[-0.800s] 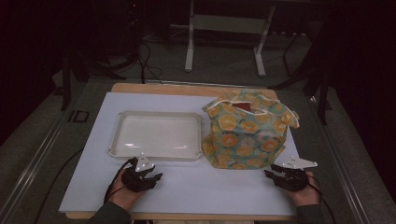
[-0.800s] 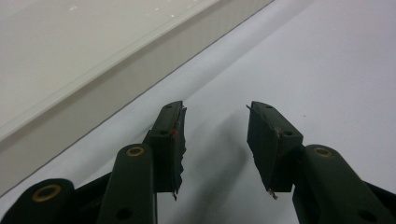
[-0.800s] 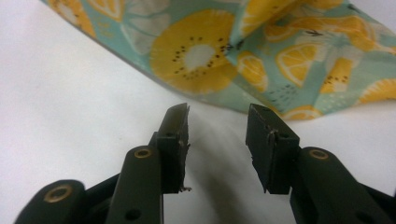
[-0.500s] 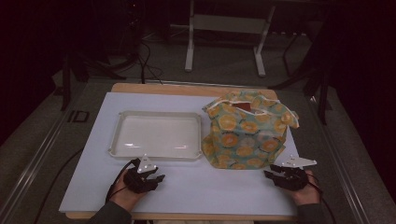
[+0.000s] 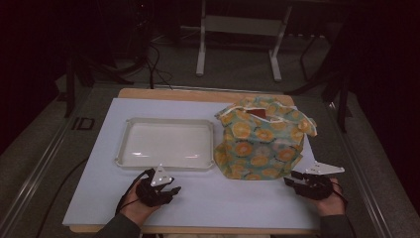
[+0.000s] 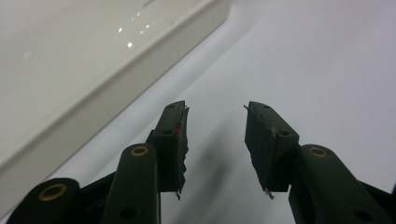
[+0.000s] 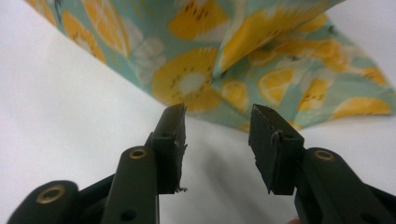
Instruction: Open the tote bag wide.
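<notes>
Your left gripper (image 5: 168,191) rests low on the near left part of the white surface (image 5: 247,198), just in front of the tray (image 5: 167,163). In the left gripper view its jaws stand apart with a clear gap and nothing between them (image 6: 215,140), and the tray's pale rim (image 6: 116,88) runs slantwise past them on the left, close but not touching.

The tray is a shallow, white, rectangular one with rounded corners and a raised lip; its glossy floor catches a few spots of light. It lies left of centre on the surface.

Just beside it on the right is the cloth bag (image 5: 262,141), teal with orange and yellow citrus slices and small pale flowers printed on it. It is rumpled and slack, its top edge flared open with a dark reddish patch showing inside. Whether bag and tray touch, you cannot tell from the high view.

Your right gripper (image 5: 292,178) sits at the near right, just off the bag's near right corner. In the right gripper view its jaws are parted and empty (image 7: 217,144), and the bag's creased lower edge (image 7: 280,79) lies just beyond the tips, apart from them.
</notes>
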The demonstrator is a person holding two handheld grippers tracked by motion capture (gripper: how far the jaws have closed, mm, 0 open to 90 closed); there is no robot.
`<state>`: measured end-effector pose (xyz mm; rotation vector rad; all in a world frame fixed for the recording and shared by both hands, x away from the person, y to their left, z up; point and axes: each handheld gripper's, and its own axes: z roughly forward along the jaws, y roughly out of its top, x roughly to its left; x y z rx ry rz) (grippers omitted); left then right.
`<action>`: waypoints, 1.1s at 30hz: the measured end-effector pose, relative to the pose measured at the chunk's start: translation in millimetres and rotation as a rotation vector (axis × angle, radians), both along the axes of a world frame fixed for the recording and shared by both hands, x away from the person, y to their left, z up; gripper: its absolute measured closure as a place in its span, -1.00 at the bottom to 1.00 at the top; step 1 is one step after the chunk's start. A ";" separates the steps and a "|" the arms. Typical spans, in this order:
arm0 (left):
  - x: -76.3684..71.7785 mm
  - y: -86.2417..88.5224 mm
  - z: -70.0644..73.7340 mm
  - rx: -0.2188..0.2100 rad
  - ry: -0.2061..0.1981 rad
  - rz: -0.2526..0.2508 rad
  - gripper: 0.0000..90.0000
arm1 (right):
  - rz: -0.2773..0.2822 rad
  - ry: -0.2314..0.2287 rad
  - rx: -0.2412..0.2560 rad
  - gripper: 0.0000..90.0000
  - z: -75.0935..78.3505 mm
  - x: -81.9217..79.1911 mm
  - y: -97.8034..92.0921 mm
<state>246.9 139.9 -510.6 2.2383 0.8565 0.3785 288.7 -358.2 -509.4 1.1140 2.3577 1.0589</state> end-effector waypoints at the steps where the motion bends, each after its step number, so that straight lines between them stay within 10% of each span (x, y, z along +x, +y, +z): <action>1: -0.2 -1.0 2.9 -0.008 -0.005 -0.006 0.28 | -0.005 -0.004 0.001 0.24 1.9 0.1 -0.2; 15: 15.0 -10.4 22.7 -0.074 -0.024 -0.030 0.22 | -0.058 -0.049 0.056 0.11 26.7 9.3 -17.6; 33: 35.7 -37.9 45.8 -0.110 -0.071 -0.091 0.21 | 0.005 -0.088 0.103 -0.09 53.4 37.9 -13.3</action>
